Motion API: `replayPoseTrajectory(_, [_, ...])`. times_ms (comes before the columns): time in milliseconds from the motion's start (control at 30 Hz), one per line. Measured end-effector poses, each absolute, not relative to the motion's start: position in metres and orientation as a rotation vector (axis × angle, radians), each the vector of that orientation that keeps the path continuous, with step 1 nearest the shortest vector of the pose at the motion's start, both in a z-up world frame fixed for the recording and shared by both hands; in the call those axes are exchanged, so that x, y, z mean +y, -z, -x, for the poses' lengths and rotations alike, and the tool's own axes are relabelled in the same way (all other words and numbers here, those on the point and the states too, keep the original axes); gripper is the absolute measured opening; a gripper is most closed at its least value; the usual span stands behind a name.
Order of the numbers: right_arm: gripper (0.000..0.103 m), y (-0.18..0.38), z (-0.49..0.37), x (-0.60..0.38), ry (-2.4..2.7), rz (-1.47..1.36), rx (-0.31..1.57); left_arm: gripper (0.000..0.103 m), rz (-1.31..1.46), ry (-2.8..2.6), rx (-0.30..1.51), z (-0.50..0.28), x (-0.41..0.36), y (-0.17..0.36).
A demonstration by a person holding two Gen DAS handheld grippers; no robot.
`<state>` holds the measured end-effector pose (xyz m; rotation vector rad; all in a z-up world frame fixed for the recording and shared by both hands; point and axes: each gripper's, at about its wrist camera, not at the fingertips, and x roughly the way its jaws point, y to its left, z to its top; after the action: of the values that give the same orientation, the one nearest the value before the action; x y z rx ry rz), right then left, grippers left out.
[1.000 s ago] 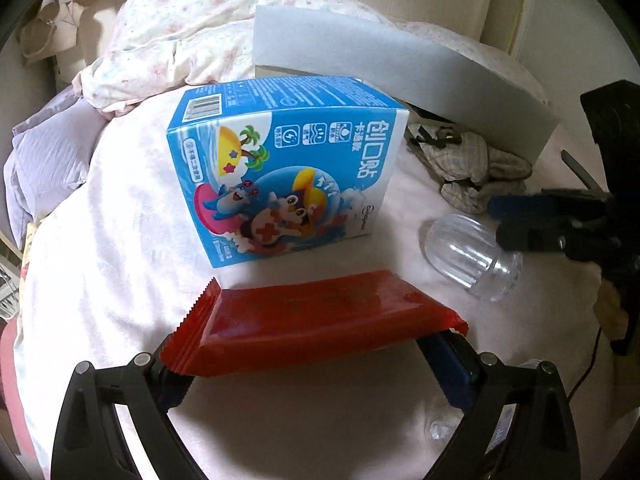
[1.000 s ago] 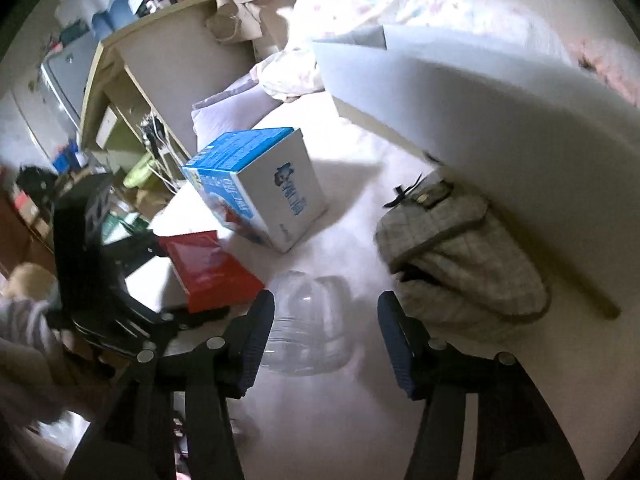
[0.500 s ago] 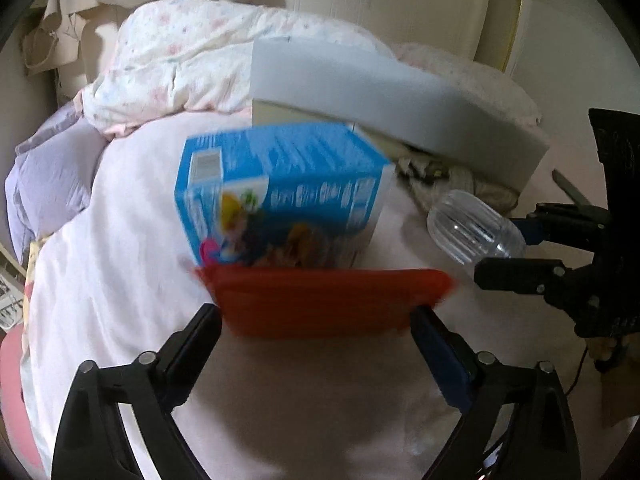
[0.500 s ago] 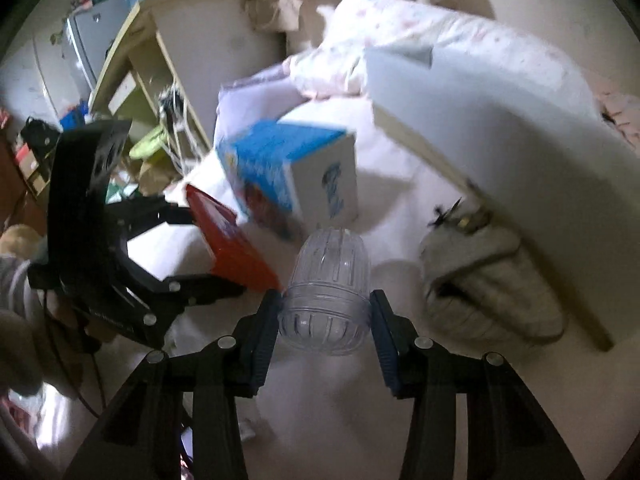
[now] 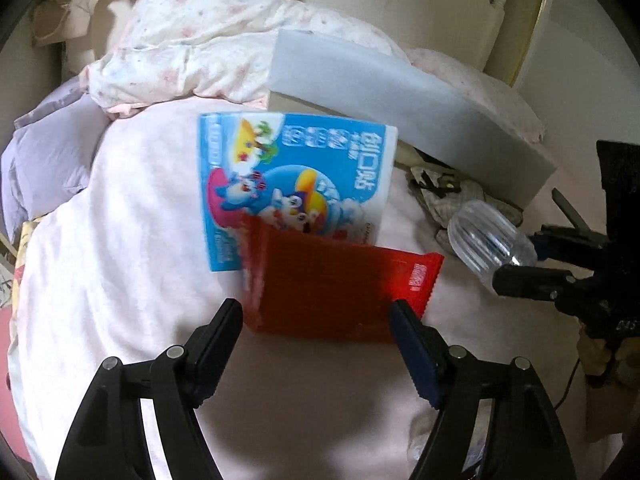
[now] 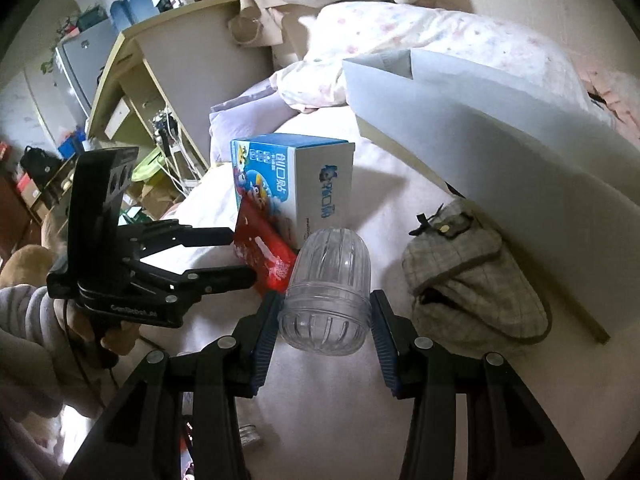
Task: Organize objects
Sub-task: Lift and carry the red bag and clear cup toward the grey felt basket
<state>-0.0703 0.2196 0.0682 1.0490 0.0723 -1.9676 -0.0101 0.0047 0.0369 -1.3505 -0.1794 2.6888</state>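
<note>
Since a second ago the right hand-held gripper (image 6: 324, 320) has lifted the clear jar (image 6: 326, 288) off the bed, while the left hand-held gripper (image 5: 316, 320) is closing around the red packet (image 5: 336, 284), both ready for sorting

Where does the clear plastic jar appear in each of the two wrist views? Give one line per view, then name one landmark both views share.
Left wrist view: the clear plastic jar is at the right edge, held in the right gripper.
Right wrist view: the jar sits centre, low, clamped between the jaws.
Shared landmark: the blue cartoon box, left of the jar in both.
</note>
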Motion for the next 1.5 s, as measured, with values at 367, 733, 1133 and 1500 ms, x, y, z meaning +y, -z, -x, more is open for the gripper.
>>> replayPoseTrajectory(367, [0.045,-0.041,0.075,0.203,1.916,-1.18,0.071,0.074,1.28,-2.578,-0.355,0.033,-0.02,-0.023])
replayPoseTrajectory(733, [0.045,-0.031,0.079,0.181,1.885,-1.179,0.077,0.07,1.291,-2.462,-0.286,0.032,-0.008,-0.013])
replayPoseTrajectory(1133, [0.045,-0.044,0.082,0.217,1.923,-1.183,-0.018,0.015,1.153,-2.415,-0.385,0.0,0.005,-0.054])
replayPoseTrajectory(1500, [0.045,-0.14,0.091,0.274,2.161,-0.918,-0.116,0.015,0.898,-2.477,-0.261,0.031,0.032,-0.186])
